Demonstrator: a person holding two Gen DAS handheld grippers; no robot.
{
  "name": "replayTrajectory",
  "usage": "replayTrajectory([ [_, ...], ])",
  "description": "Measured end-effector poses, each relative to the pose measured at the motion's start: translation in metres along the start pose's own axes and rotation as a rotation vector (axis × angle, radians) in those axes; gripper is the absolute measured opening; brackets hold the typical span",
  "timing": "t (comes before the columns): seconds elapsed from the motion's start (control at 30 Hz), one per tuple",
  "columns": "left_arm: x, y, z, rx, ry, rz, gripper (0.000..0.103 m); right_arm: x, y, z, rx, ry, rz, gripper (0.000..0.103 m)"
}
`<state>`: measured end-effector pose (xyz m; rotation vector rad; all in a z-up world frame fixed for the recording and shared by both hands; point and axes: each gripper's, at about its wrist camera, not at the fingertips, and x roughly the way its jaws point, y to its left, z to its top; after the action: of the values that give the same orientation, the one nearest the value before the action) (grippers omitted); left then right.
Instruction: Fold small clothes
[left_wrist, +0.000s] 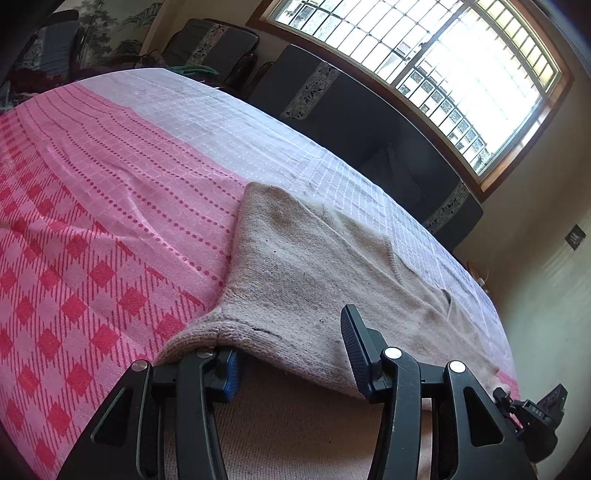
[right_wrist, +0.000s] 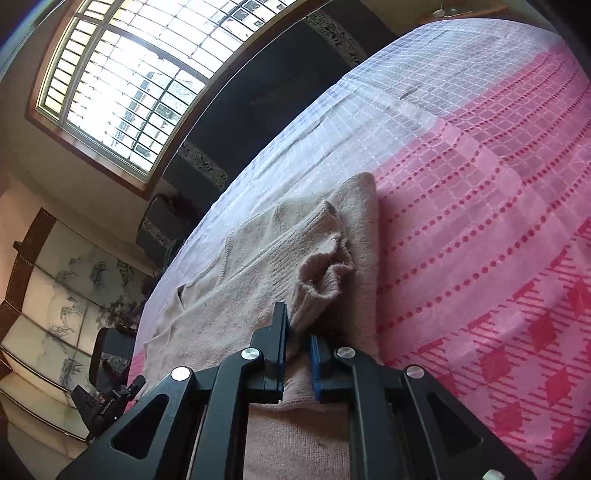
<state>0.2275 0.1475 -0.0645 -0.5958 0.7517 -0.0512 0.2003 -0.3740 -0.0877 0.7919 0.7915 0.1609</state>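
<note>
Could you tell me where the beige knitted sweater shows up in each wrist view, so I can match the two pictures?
Left wrist: the beige knitted sweater fills the lower centre, running right along the bed, its near edge draped over the left gripper.
Right wrist: it lies centre-left, its cuff pinched in the right gripper.
Shared landmark: the barred window.

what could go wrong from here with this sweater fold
1. The right hand-held gripper pinches only a small bunch of the beige knit sweater at the ribbed cuff; that bit of loose knit might slip out or stretch.
2. The left hand-held gripper stands apart around the hem, one finger under the cloth; the edge may drop off.
3. Dragging could rumple the pink checked bedspread.
</note>
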Motion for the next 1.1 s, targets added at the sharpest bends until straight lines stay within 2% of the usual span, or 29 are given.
replayTrajectory([
  [0.17,0.000,0.000,0.000,0.000,-0.004,0.017,0.049,-0.005,-0.005,0.002,0.027,-0.005,0.015,0.012],
  [0.27,-0.003,0.007,0.002,-0.024,-0.009,0.016,0.044,-0.005,0.001,-0.002,-0.019,-0.013,-0.032,0.008],
  [0.33,-0.004,0.013,0.004,-0.047,-0.007,-0.006,0.043,-0.002,0.004,-0.003,-0.053,-0.003,-0.070,0.007],
  [0.47,-0.003,0.011,0.004,-0.031,-0.005,0.005,0.043,0.000,0.011,-0.001,-0.117,0.023,-0.127,0.006],
  [0.63,-0.002,0.008,0.005,-0.014,0.010,0.001,0.043,0.001,-0.001,0.000,-0.056,0.016,-0.090,0.004],
  [0.73,-0.003,0.005,0.008,0.008,0.038,-0.002,0.043,0.001,0.002,-0.002,-0.070,0.011,-0.104,0.004],
  [0.9,-0.022,0.018,0.005,-0.032,0.075,-0.041,0.044,0.001,0.009,-0.005,-0.107,-0.003,-0.139,0.004],
  [1.0,-0.040,0.030,0.001,-0.051,0.069,0.002,0.046,0.002,0.015,-0.008,-0.136,-0.014,-0.168,0.004],
  [1.03,-0.048,0.032,-0.001,-0.048,0.063,0.037,0.051,0.002,0.015,-0.008,-0.140,-0.016,-0.173,0.004],
  [1.1,-0.068,0.034,-0.007,-0.014,0.029,0.115,0.053,0.002,0.015,-0.009,-0.143,-0.019,-0.177,0.004],
])
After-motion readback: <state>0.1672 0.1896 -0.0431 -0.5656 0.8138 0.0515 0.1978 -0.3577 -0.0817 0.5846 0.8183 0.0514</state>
